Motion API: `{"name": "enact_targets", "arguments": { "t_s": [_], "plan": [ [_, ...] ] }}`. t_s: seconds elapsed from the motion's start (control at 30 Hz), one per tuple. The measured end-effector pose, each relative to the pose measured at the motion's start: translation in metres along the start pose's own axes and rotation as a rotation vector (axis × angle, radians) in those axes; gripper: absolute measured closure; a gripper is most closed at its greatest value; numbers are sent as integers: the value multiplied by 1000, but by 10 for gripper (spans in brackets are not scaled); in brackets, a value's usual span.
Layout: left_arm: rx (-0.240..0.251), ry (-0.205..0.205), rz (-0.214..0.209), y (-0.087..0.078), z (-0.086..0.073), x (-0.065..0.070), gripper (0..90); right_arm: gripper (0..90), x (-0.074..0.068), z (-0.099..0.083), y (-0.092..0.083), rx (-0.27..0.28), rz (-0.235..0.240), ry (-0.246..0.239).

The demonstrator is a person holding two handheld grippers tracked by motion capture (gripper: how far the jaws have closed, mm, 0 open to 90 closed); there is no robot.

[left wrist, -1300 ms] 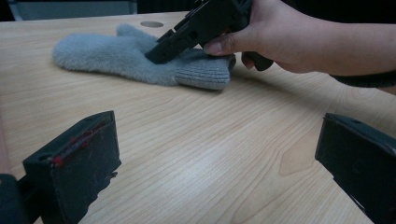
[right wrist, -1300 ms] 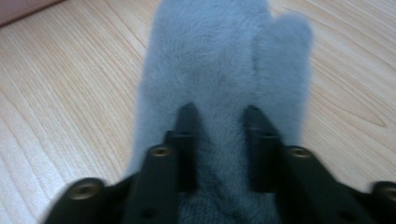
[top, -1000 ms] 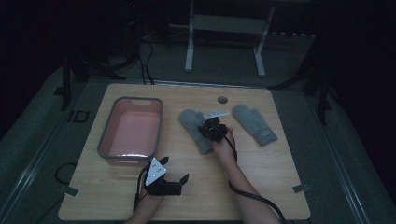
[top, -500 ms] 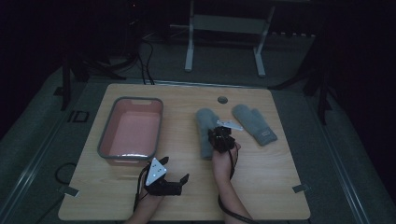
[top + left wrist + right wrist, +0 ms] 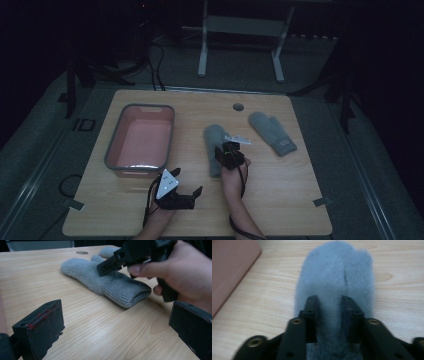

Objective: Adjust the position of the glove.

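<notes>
- The grey mitten lies flat on the wooden surface, to the right of the pink tub, with its long axis running away from the person and its knitted cuff toward the person.
- The left hand-held gripper rests near the front edge, below the tub's near corner; its jaws are wide apart with nothing between them, and the mitten is ahead of it and to its right.
- The right hand-held gripper is directly over the mitten's cuff end, pointing along its length. Its jaws have just been opening; they stand apart over the fleece and do not pinch it.
- A second mitten lies farther right, well apart.
- The right hand is clearly nearer, so I judge the next move belongs to it.
</notes>
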State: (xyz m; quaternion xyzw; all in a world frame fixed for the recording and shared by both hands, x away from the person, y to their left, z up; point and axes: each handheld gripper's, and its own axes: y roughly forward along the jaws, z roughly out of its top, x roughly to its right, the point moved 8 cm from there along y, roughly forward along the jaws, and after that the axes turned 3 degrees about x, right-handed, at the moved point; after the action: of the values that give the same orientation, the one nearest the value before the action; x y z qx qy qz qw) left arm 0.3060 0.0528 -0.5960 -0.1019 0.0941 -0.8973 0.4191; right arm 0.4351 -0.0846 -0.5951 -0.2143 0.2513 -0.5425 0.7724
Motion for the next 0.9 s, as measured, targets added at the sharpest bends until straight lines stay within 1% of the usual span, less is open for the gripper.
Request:
{"name": "enact_targets", "arguments": {
  "t_s": [0.03,0.1,0.17,0.2,0.3,0.33,0.37,0.4,0.43,0.5,0.53,0.57,0.63,0.7,0.73,0.77,0.9],
  "plan": [
    [-1,1,2,0,0,0,2,605,2,2,-2,-3,4,-14],
    [0,3,-2,0,0,0,2,573,9,6,-8,-14,19,-29],
    [0,3,-2,0,0,0,2,524,19,14,-17,13,15,-58],
    [1,4,-5,0,0,0,2,500,24,17,-21,21,30,-74],
    [1,4,-5,0,0,0,2,482,45,30,-33,54,47,-132],
    [2,0,-3,0,0,0,2,483,53,33,-36,55,49,-157],
    [1,0,-4,0,0,0,2,483,61,36,-40,43,58,-172],
    [2,0,-3,0,0,0,2,484,68,40,-43,41,83,-187],
    [2,-1,-3,0,0,0,2,496,75,44,-46,44,88,-198],
    [4,-3,-5,0,0,0,2,506,91,50,-51,42,85,-252],
    [3,-2,-4,0,0,0,2,507,99,52,-54,43,79,-267],
    [3,-3,-5,0,0,0,2,507,108,55,-55,45,69,-276],
    [3,-2,-3,0,0,0,2,507,124,60,-58,50,71,-288],
    [5,-3,-5,0,0,0,2,507,138,64,-59,54,87,-308],
    [5,-3,-5,0,0,0,2,507,138,64,-59,54,87,-308],
    [7,-10,-4,0,0,0,2,516,154,67,-58,53,76,-335],
    [7,-20,-7,-1,0,-1,2,531,178,71,-52,33,55,-343]
  ]
}}
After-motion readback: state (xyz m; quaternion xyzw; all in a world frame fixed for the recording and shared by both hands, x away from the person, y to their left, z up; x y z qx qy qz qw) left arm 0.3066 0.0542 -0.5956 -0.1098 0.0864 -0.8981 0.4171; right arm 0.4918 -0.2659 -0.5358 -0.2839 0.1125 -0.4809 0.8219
